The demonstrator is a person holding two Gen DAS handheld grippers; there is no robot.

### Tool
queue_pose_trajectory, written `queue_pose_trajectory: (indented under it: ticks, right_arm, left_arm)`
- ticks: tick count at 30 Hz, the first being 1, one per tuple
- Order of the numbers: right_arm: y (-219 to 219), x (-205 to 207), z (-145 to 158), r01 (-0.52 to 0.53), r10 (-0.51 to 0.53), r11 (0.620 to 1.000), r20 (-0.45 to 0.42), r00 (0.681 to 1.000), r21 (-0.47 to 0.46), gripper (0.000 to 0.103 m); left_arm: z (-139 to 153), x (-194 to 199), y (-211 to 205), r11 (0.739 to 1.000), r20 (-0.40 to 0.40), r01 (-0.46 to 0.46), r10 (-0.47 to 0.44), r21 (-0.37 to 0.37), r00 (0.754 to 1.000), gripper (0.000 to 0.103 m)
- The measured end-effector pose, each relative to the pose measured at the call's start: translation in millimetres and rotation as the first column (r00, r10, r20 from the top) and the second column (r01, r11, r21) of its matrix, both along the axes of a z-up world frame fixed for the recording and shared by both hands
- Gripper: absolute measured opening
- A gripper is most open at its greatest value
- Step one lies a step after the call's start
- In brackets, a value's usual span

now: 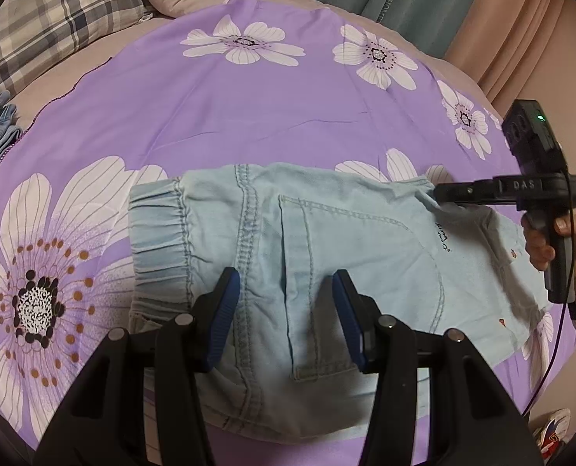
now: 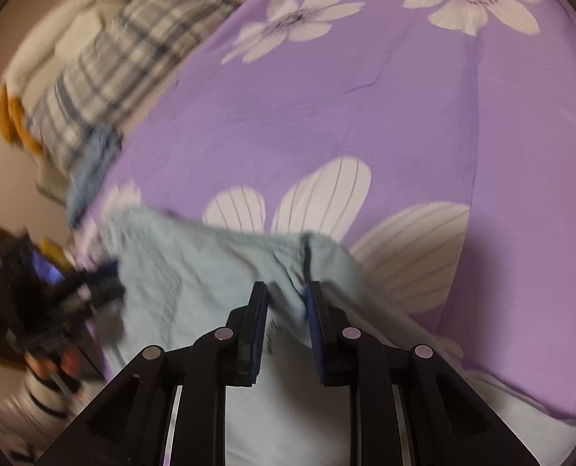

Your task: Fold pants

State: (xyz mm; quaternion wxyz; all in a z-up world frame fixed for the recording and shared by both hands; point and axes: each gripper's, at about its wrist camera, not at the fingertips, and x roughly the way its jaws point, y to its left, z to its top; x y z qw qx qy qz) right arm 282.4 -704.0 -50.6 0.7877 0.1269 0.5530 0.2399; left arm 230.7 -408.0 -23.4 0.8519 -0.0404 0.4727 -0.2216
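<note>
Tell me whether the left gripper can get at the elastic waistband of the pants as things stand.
Probably yes. The left gripper hangs open over the pants, its jaws apart and empty, and the elastic waistband lies bare beside it on the purple sheet. The right gripper works at the far end.

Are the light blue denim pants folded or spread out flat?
Folded: the light blue denim pants lie doubled into a compact bundle, elastic waistband at one end.
</note>
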Motion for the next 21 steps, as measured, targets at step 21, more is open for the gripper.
queue_pose_trajectory:
  ticks: [21]
  right_arm:
    - [-19.7, 13.1, 19.5, 0.217, -0.218, 0.976, 0.149, 0.964, 0.022, 0.001]
  left_arm:
    - [-2.5, -0.2, -1.7, 1.000, 0.014, 0.013, -0.013, 0.025, 1.000, 0.049]
